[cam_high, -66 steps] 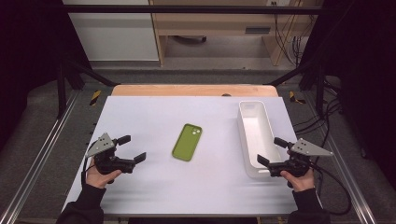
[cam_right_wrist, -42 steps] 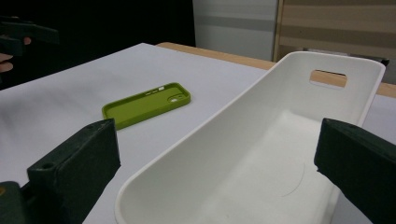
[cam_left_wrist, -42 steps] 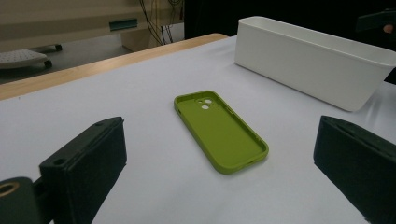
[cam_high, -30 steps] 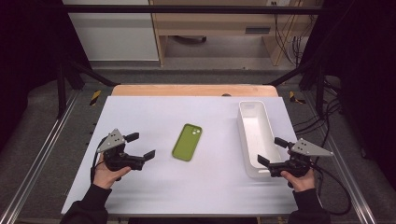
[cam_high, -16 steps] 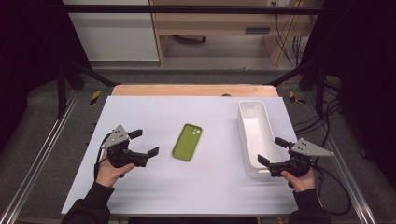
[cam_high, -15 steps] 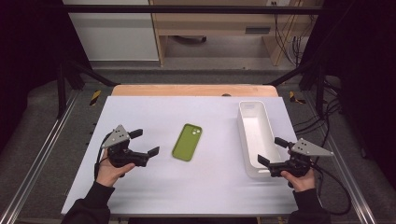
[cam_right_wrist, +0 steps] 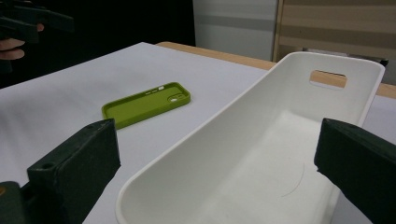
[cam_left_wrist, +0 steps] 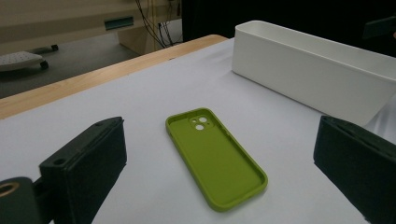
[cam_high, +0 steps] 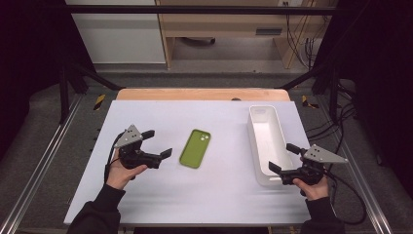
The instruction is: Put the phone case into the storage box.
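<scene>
Bench (cam_high: pixel 146 204) white, long white tray (cam_high: pixel 267 141) just ahead of the right gripper (cam_high: pixel 287 158), jaws wide open around its near end, holding nothing. Left gripper (cam_high: pixel 158 144) moved in from the bench's left edge, jaws spread wide and empty. Green phone case (cam_high: pixel 195 148) flat, hollow side up, just ahead between those jaws; likely pickup next.
</scene>
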### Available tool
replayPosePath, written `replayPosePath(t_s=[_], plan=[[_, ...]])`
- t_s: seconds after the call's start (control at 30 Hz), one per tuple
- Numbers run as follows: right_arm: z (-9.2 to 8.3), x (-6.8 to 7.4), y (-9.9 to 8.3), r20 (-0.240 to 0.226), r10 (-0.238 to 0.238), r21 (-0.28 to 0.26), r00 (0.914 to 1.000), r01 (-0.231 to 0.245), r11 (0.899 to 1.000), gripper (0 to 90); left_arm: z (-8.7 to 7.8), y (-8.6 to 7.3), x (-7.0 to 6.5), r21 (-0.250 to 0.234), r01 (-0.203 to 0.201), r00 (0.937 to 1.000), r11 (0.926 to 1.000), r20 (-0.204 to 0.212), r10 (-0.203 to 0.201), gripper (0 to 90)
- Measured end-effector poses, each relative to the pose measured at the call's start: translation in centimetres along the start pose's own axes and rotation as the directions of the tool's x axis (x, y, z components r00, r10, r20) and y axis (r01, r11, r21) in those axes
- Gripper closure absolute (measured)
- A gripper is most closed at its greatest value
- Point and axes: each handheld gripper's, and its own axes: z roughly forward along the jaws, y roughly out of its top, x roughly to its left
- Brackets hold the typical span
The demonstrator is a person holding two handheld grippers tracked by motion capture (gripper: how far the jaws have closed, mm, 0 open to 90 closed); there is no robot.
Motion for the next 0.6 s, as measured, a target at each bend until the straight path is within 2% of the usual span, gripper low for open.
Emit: replayPosePath(t_s=[0.6], plan=[[0.0, 0.0, 0.0, -0.003, -0.003, 0.001, 1.0000, 0.003, 1.000, 0.6, 2.9, 1.2, 0.0, 0.024, 0.005, 1.0000, 0.9997, 0.001, -0.005, 2.4]])
